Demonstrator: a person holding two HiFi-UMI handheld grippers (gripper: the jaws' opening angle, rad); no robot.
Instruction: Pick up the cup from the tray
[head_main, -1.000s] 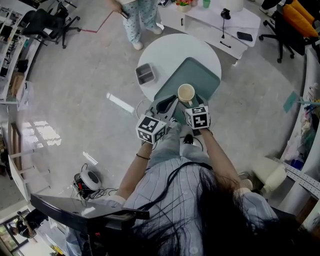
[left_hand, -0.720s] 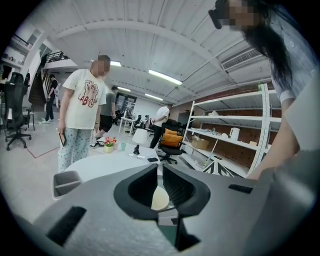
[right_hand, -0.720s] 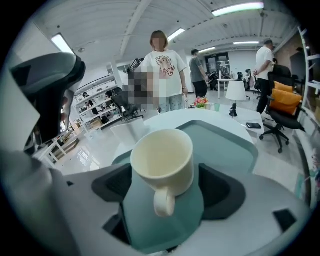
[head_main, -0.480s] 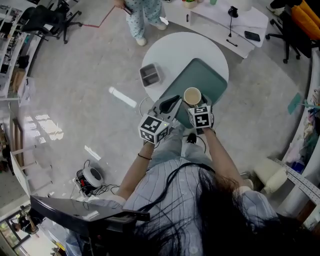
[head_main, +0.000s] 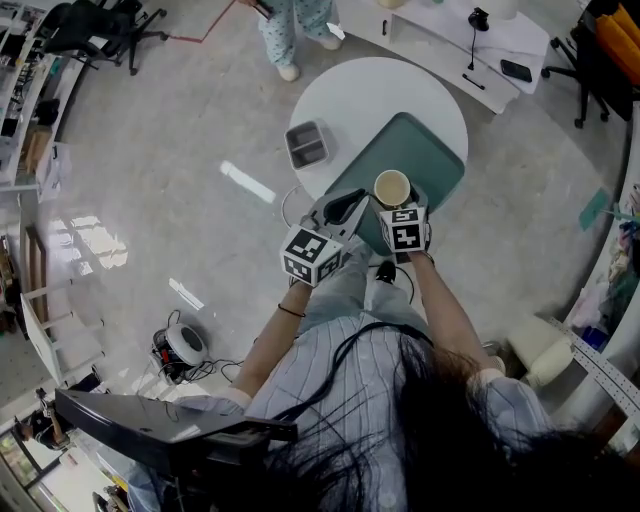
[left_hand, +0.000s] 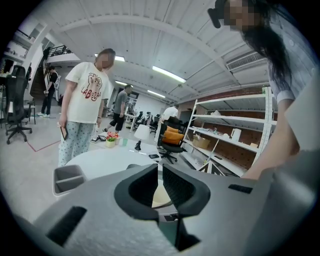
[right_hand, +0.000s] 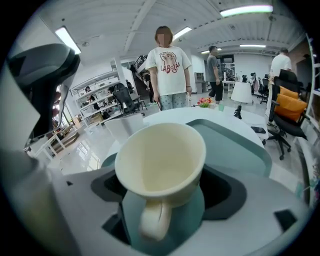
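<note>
Opening my right tongs (right_hand: 167, 192) around the cup (right_hand: 160, 160), not yet gripped, on the tray (right_hand: 235, 145); closing and lifting remain. My left tongs (left_hand: 159, 185) are closed and empty.

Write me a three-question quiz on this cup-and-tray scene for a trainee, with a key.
1. True or false: the cup lies on its side on the tray.
2. Where does the grey bin stand? A) on the white table, off the tray B) on the tray C) on the floor
3. What stands between the jaws of the right gripper?
Key: 1 false, it stands upright. 2 A. 3 the cup; the jaws are opening and do not press on it.
</note>
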